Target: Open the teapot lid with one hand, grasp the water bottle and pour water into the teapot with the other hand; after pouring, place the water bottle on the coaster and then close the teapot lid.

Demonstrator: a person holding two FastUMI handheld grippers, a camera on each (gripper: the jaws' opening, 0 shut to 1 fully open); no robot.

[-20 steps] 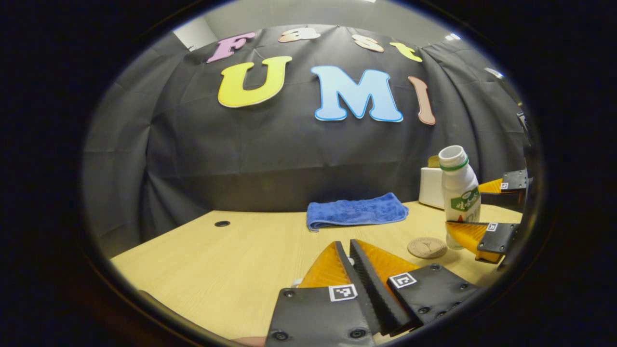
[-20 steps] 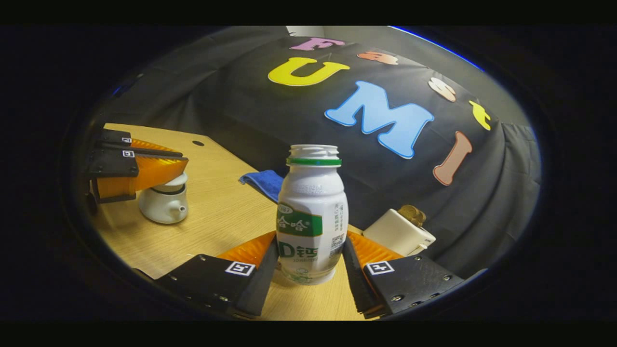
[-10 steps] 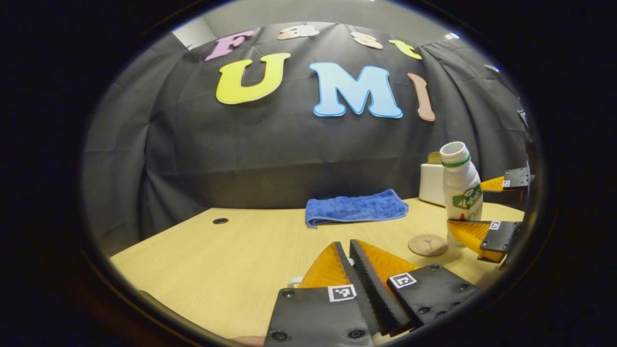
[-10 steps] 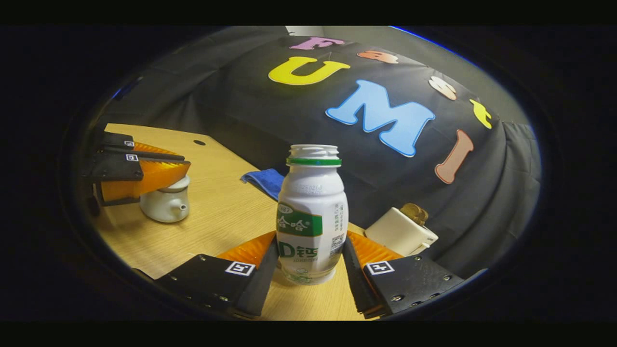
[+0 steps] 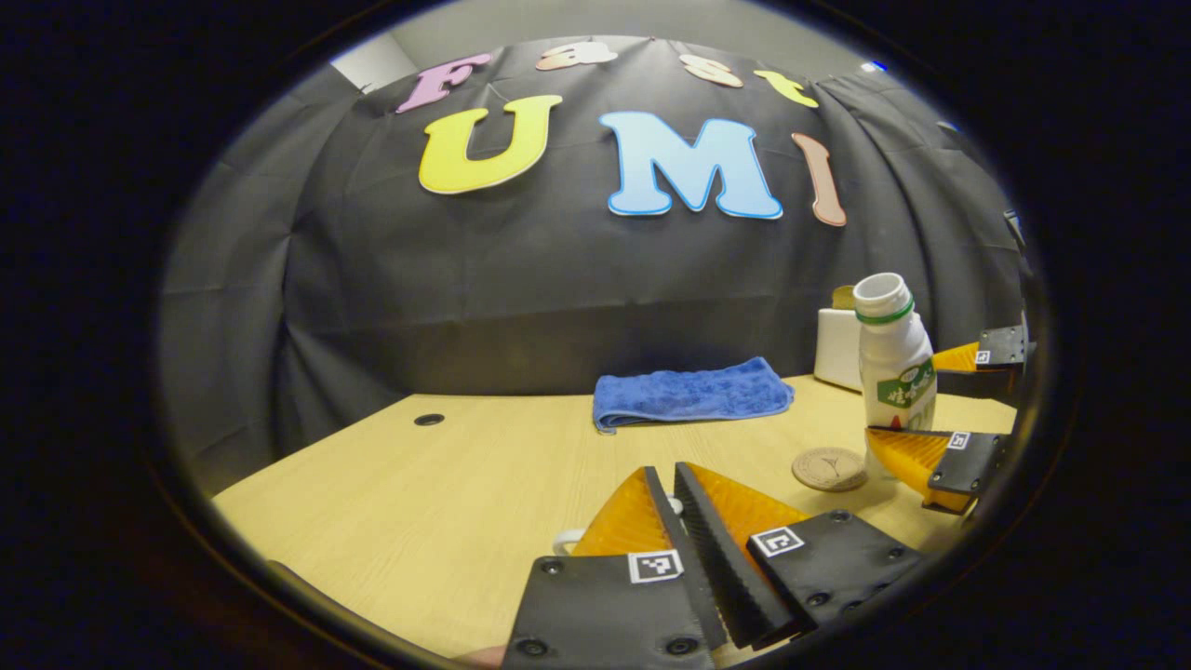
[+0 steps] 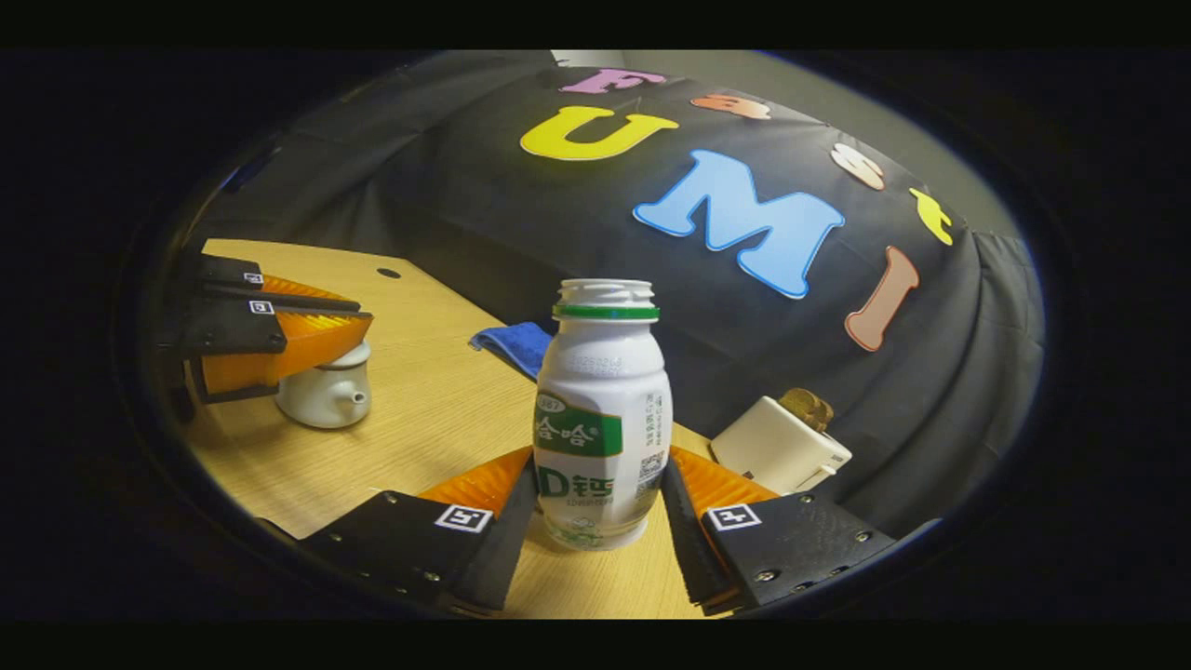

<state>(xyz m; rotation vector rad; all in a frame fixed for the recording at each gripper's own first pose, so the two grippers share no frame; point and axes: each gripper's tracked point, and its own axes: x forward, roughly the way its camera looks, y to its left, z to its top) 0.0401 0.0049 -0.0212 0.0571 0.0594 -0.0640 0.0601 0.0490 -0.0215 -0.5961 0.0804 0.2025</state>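
**Desk:** Grippers at work on the wooden table [image 6: 437, 409] — what does the right one have?

**Photographer:** The right gripper [image 6: 600, 507] is clamped on the water bottle [image 6: 603, 409], one finger pressed to each side of its lower body. The bottle is upright, uncapped, white with a green ring under the neck. In the left gripper view the same bottle [image 5: 895, 358] stands at the far right with those fingers on it [image 5: 916, 409]; whether its base touches the table I cannot tell.

**Desk:** And the left one?

**Photographer:** The left gripper [image 5: 672, 502] has its fingers drawn almost together over something small and white at the tips, with a sliver of white rim just left of them. From the right gripper view, that gripper [image 6: 358, 328] sits on top of the teapot [image 6: 326, 400], well left of the bottle. The lid is hidden under the fingers, so I cannot tell if it is gripped or raised.

**Desk:** Where is the coaster?

**Photographer:** The round coaster [image 5: 829, 468] lies flat just left of the bottle's base. A folded blue towel [image 5: 690, 393] lies behind and left of the bottle, and a white box [image 6: 780, 447] stands behind it toward the cloth wall.
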